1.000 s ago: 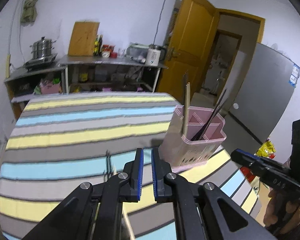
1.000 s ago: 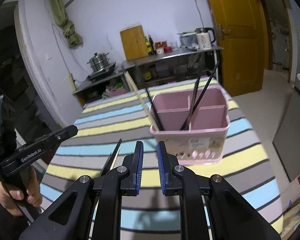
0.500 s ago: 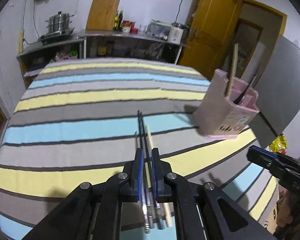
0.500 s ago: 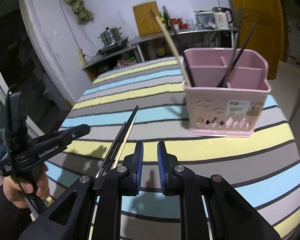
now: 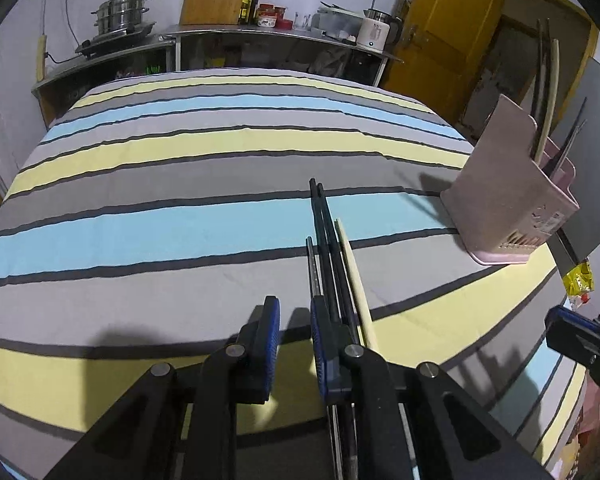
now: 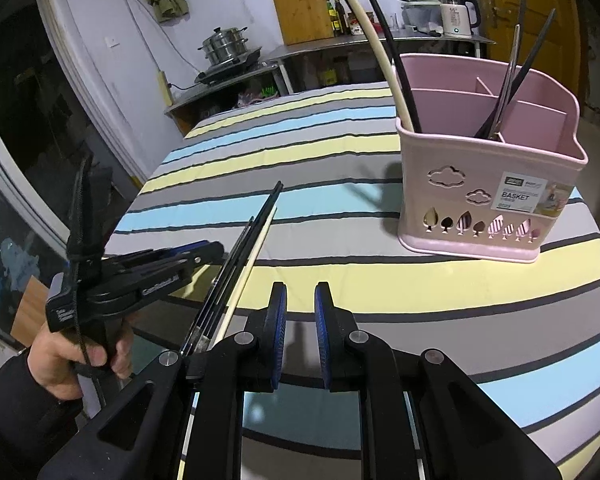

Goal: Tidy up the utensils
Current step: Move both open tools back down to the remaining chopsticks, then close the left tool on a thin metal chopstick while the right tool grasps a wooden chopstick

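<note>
Far left in right wrist view: hand wrapped round handle of left claw, aimed low across striped tabletop toward loose chopsticks; probably lowered for a pick-up, judging by angle.

Left claw from its own camera: jaws parting, a clear gap between blue pads, nothing but cloth between them; chopsticks lie just right of the right-hand pad, running under that finger, so not yet lined up for a grasp; a small sideways shift looks needed before closing.

Chopsticks: a tight bundle flat on the cloth, several dark sticks plus one pale one on the right edge, tips pointing away toward far side of tabletop; laid parallel, presumably so they can be taken one at a time or as a set.

Right claw: slightly open, narrow gap, empty; hovering over yellow stripe just right of the bundle, likely waiting its turn or ready to steady things.

Right side: pink basket upright on tabletop, well apart from the bundle; divided compartments, left one already holding a pale and dark sticks, middle holding dark and metallic ones; sorting by kind seems the aim, though which compartment the loose ones suit cannot be told.
</note>
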Motion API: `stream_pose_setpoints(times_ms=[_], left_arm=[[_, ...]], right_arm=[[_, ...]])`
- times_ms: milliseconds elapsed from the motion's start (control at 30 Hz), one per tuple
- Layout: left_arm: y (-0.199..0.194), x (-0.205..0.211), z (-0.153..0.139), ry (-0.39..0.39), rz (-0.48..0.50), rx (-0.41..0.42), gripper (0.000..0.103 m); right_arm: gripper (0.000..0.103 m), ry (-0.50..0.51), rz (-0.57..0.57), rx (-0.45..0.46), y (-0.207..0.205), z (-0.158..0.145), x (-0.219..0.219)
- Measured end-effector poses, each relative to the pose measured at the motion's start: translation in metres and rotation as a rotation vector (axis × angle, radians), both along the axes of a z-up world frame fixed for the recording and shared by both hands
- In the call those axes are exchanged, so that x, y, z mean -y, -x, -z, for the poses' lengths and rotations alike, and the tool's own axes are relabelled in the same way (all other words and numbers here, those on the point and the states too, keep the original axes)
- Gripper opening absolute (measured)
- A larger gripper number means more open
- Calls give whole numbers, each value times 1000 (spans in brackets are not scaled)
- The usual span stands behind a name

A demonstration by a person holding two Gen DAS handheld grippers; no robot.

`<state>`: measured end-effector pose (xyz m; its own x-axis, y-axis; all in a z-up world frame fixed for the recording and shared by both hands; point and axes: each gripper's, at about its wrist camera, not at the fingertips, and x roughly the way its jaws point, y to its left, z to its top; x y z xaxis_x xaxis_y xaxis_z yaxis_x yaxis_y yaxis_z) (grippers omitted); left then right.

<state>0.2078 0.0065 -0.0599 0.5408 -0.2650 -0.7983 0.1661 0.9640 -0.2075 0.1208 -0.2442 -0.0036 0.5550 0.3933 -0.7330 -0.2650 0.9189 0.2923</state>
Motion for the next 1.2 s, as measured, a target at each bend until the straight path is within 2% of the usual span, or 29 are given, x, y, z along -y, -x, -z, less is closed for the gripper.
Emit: stream_pose_setpoints(times_ms=[1200], left_arm=[[-7, 6, 4, -59, 15, 26, 22]], right_arm=[[14, 1, -10, -25, -4, 12, -1]])
